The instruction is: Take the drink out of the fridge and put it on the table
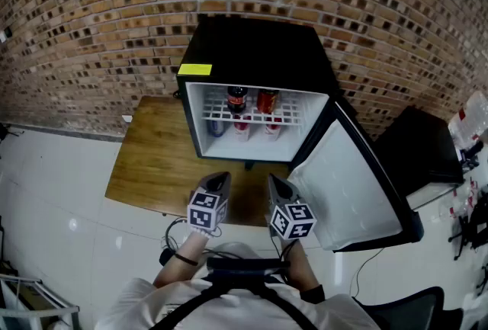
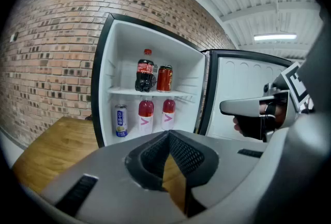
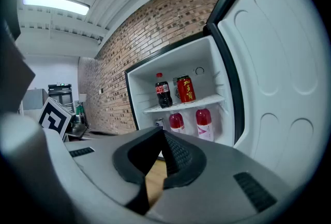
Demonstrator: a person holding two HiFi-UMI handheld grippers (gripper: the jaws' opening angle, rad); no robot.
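The fridge [image 1: 252, 54] stands on the wooden table [image 1: 152, 161] at 12 o'clock from both tongs, and its door [image 1: 343, 191] is swung wide open toward 3 o'clock. On the top shelf [image 2: 129, 92] a cola bottle [image 2: 145, 75] stands upright, with a red can [image 2: 164, 78] just beside it at 3 o'clock. Below the shelf are two pink bottles [image 2: 146, 116], and a blue and white can [image 2: 121, 120] sits at 9 o'clock from them. The task does not say which drink to take (the cola bottle is my guess). It looks full, so it is probably a bit heavy, and its smooth plastic may be cold and slippery. I think the best place to hold it is around the fat middle, not the thin neck. The left gripper [image 1: 219, 182] is closed tight with nothing in it. The right gripper [image 1: 276, 185] is closed too and also holds nothing. Both hang in front of the fridge, well apart from the drinks.
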